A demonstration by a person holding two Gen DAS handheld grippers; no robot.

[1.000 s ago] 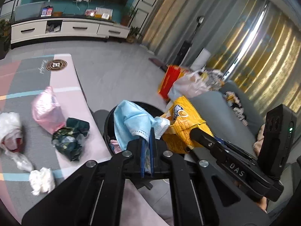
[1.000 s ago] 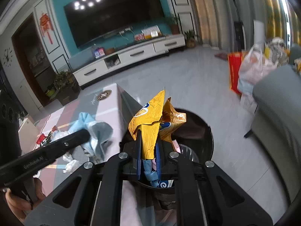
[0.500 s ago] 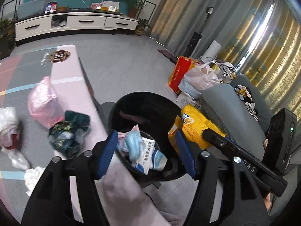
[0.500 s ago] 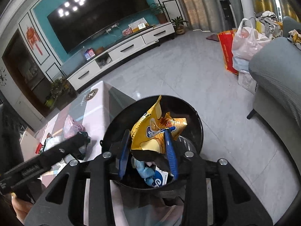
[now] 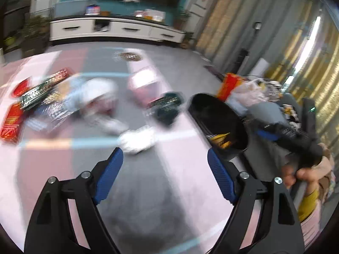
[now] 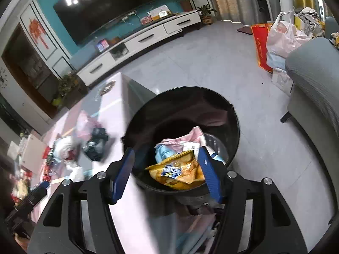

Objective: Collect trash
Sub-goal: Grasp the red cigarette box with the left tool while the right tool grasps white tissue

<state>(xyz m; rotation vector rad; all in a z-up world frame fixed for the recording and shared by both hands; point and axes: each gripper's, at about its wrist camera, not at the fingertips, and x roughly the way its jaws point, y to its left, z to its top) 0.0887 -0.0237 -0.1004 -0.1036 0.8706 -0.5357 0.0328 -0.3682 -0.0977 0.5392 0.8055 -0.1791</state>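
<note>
A black round bin (image 6: 233, 114) stands at the table's right edge; it also shows in the left wrist view (image 5: 214, 108). A yellow chip bag (image 6: 178, 172) lies in it on a blue mask (image 6: 162, 154) and pink wrappers. My right gripper (image 6: 167, 169) is open and empty right above the bin. My left gripper (image 5: 164, 170) is open and empty over the table (image 5: 148, 190). Ahead of it lie a white tissue wad (image 5: 136, 140), a dark green wrapper (image 5: 167, 108), a pink bag (image 5: 144, 84) and more white trash (image 5: 99, 97). The left view is blurred.
Red and green packets (image 5: 12, 118) lie at the table's far left. A grey sofa (image 6: 313, 80) stands right of the bin, with a red bag (image 6: 261, 46) and white plastic bags (image 6: 281, 36) on the floor behind. A TV cabinet (image 6: 144, 40) lines the far wall.
Both grippers have opened wide. The mask and the chip bag have dropped into the bin. My left gripper has swung left from the bin to over the table.
</note>
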